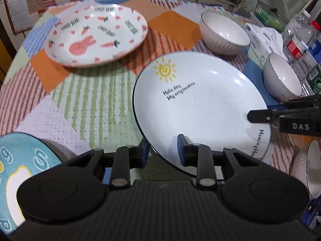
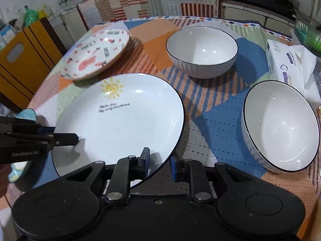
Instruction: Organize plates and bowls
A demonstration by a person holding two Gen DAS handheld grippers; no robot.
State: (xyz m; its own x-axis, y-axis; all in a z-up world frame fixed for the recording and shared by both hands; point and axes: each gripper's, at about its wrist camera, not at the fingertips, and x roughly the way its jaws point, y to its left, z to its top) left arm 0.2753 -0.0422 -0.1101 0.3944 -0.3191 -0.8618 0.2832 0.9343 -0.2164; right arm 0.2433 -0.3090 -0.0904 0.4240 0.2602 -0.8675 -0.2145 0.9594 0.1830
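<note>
Saw a round desk under a patchwork cloth of orange, blue, green and pink, filling both views. Found the task's large white round plate with a dark rim and yellow sun drawing at lower left of the right wrist view, lower right of the left wrist view. Noted a white plate with pink rabbit and carrot print at upper left, apart from it. Counted two white ribbed bowls with dark rims, one at upper centre, one at right. Glimpsed a teal plate with pale lettering at lower left.

Found the left tongs apart, straddling the sun plate's near rim. Found the right tongs likewise apart, astride the rim's opposite side.
</note>
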